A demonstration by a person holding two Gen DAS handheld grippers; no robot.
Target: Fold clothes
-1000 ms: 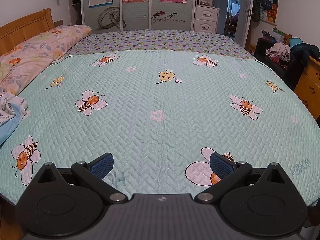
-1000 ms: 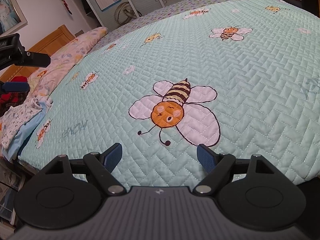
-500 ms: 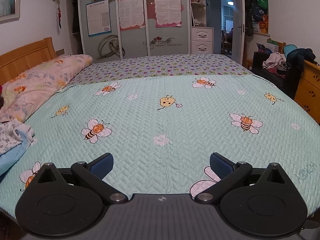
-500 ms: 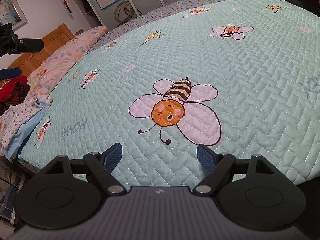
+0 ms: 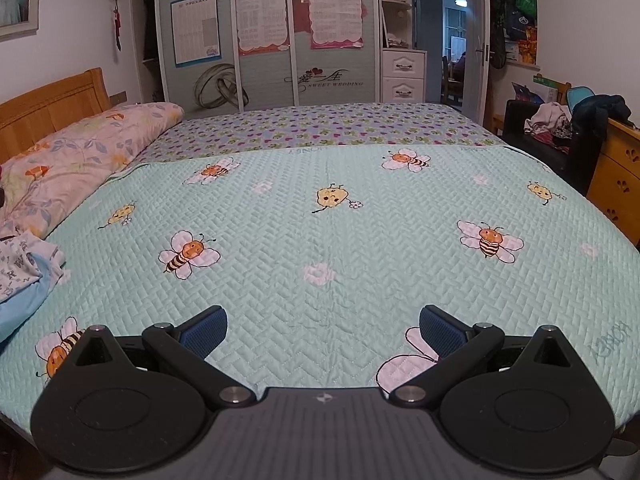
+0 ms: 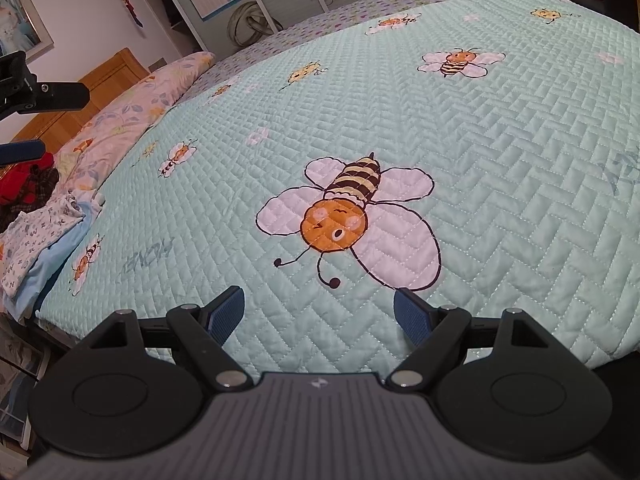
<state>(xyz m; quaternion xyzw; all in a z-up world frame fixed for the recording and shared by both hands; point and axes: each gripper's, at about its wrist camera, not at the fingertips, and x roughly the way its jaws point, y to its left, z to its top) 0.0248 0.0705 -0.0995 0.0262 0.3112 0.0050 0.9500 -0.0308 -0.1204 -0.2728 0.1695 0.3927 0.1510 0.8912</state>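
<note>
At the bottom of the left wrist view the left claw (image 5: 322, 330) hangs over the near edge of the bed with its blue pads (image 5: 203, 330) spread wide and nothing between them. At the bottom of the right wrist view the right claw (image 6: 319, 312) stands the same way, spread wide and empty, above the mint quilted bedspread (image 6: 500, 152), just below a large printed bee (image 6: 346, 224) at the frame's centre.

The clothes lie at the left edge of the bed: a letter-print garment (image 5: 16, 268) on top of a light blue garment (image 5: 22, 308) at the lower left of the left wrist view. In the right wrist view the same pile (image 6: 36, 240) sits at the left, with a red and dark plaid piece (image 6: 28, 188) just above it. Neither claw touches the clothes.

Farther up on the left a floral pillow (image 5: 84, 152) rests against the wooden headboard (image 5: 48, 108). Beyond the bedspread a heart-print sheet (image 5: 320, 128) covers the far part of the bed. At the top centre stands a wardrobe with posters (image 5: 264, 32); at the upper right a dark chair heaped with clothing (image 5: 560, 128) sits beside a wooden dresser (image 5: 616, 176).
</note>
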